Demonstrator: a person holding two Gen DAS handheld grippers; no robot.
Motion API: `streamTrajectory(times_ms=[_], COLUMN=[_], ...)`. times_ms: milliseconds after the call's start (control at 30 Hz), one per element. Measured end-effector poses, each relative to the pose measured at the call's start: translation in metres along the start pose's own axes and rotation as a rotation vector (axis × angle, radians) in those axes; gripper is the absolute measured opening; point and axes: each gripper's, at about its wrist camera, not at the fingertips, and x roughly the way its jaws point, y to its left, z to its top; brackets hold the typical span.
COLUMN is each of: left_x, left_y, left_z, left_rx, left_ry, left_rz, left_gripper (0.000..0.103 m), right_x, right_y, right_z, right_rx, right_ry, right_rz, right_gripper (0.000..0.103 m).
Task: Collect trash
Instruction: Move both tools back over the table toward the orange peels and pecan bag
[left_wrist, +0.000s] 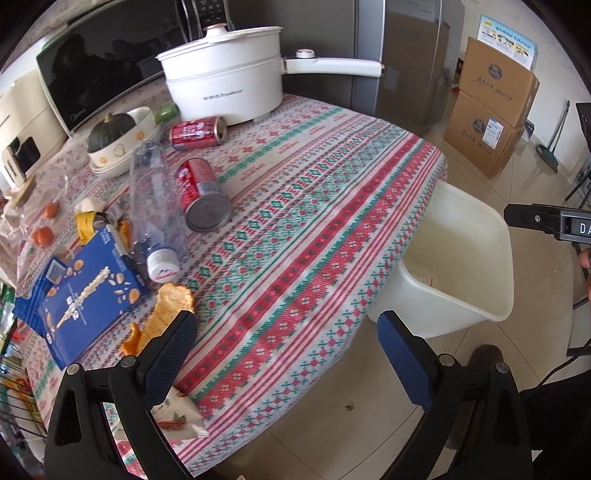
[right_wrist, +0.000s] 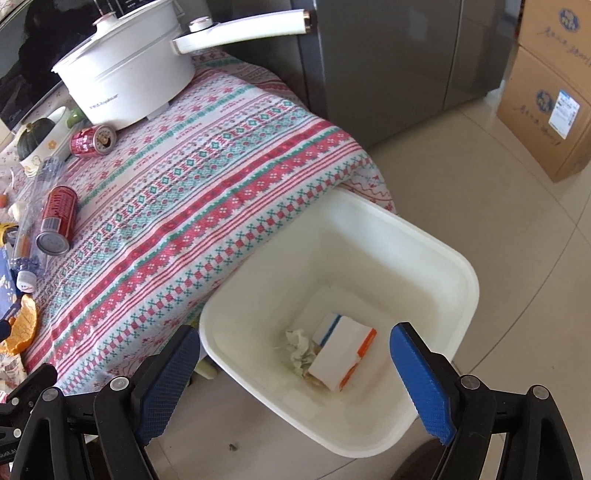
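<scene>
Patterned red, green and white cloth covers the surface (left_wrist: 295, 206), which stands on a pale tiled floor (right_wrist: 480, 192) beside a dark grey cabinet, with cardboard boxes (left_wrist: 491, 107) stacked further back. At the far end of the surface sits a white electric pot (left_wrist: 225, 81) with a long handle, and next to it a bowl holding a dark green squash (left_wrist: 109, 129).

Trash lies along the left part of the surface: one red can (left_wrist: 197, 133) on its side near the pot, a second red can (left_wrist: 203, 194) closer in with its silver base showing, a clear plastic bottle (left_wrist: 157, 206) lying with its white cap toward the camera, a blue carton (left_wrist: 85, 291), and orange peel (left_wrist: 168, 310) at the near edge.

A white bin (right_wrist: 351, 280) stands on the floor against the edge of the surface, partly under the hanging cloth. Inside it lie a white and orange box (right_wrist: 345, 354) and a crumpled tissue (right_wrist: 299, 345).

The right hand-held gripper (right_wrist: 295, 376) hangs over the bin with its blue pads spread wide and nothing between them; the box and tissue lie on the bin's bottom below the gap, apart from the pads.

The left hand-held gripper (left_wrist: 288, 362) is also spread wide and empty, over the near edge of the surface. Its left finger overlaps the orange peel in the view, though I cannot tell if they touch; the cans and bottle are well beyond it, up and to the left.
</scene>
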Motion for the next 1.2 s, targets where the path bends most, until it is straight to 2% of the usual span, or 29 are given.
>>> streamTrajectory(times_ms=[400,700,867,1033,1200], left_x=[-0.018,-0.006,0.006,0.012,0.015], left_y=[0.087,0.143,0.157,0.161,0.146], left_z=[-0.029,-0.056,-0.066,-0.07,-0.066], left_rx=[-0.152,-0.278,-0.326,-0.388,-0.331], left_ry=[0.029,0.136,0.196,0.212,0.213], left_rz=[0.054,0.029,0.018,-0.024,-0.066], left_gripper=[0.099,0.099,0.099,0.098,0.095], right_x=[0.006,0.019,0.027,0.034,0.04], right_y=[0.064,0.105,0.122,0.136,0.147], right_z=[0.0,-0.002,-0.005,-0.009,-0.011], right_rx=[-0.085,-0.142,-0.17,-0.193,-0.209], right_ry=[-0.008,0.009,0.018,0.033,0.043], right_rz=[0.062,0.08,0.077,0.076,0.077], right_gripper=[0.088,0.088,0.088,0.088,0.088])
